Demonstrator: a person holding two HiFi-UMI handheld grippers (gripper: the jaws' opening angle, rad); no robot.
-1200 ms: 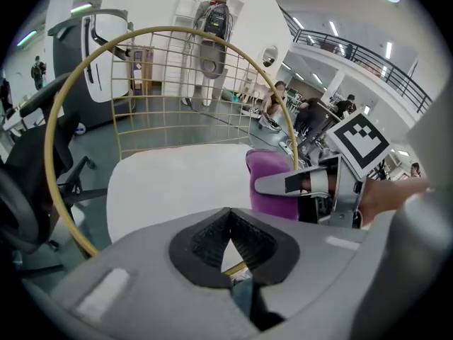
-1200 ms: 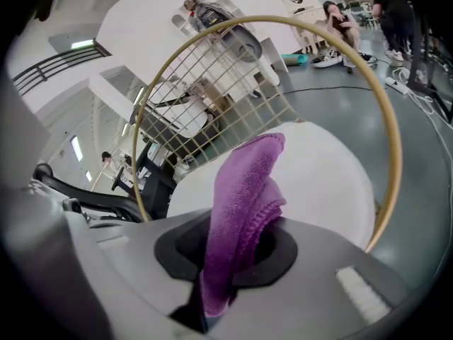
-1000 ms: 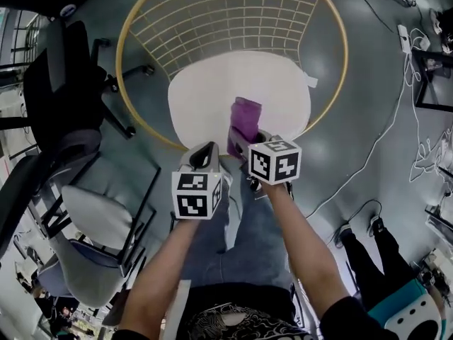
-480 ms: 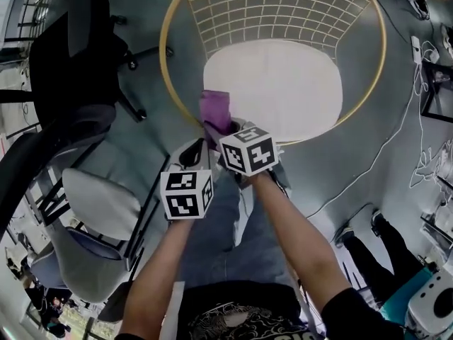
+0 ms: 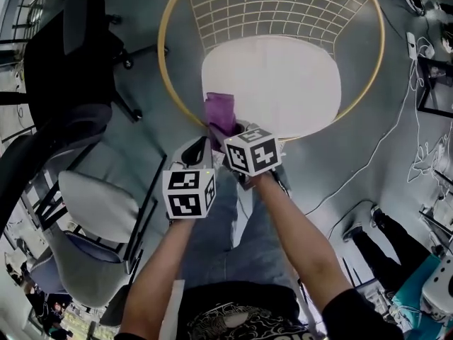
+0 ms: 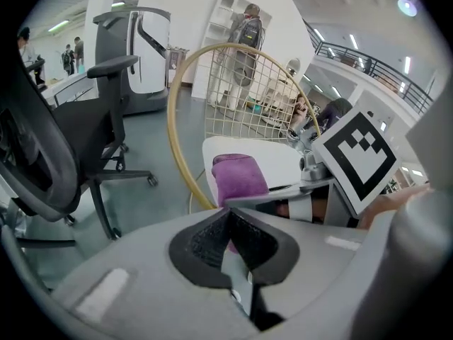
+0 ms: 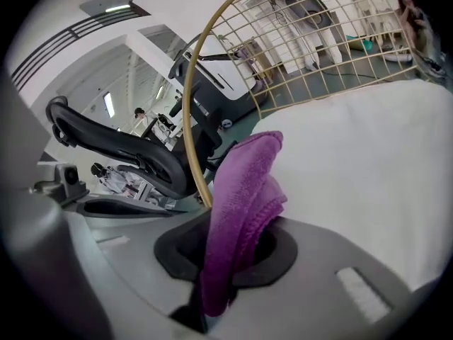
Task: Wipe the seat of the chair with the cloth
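Head view: we see right gripper [image 5: 230, 134] holding purple cloth [image 5: 220, 110] over near-left edge of white chair seat [image 5: 283, 83]; left gripper [image 5: 196, 153] just beside.
Left gripper view: jaws together, nothing between.
Right gripper view: jaws clamped on cloth.

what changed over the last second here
The right gripper carried the cloth leftward across the seat, from the front middle to the front left edge; over the last half second it barely moved. Unchanged: the right gripper is clamped on the cloth, and the left gripper is shut and empty beside it, short of the seat.
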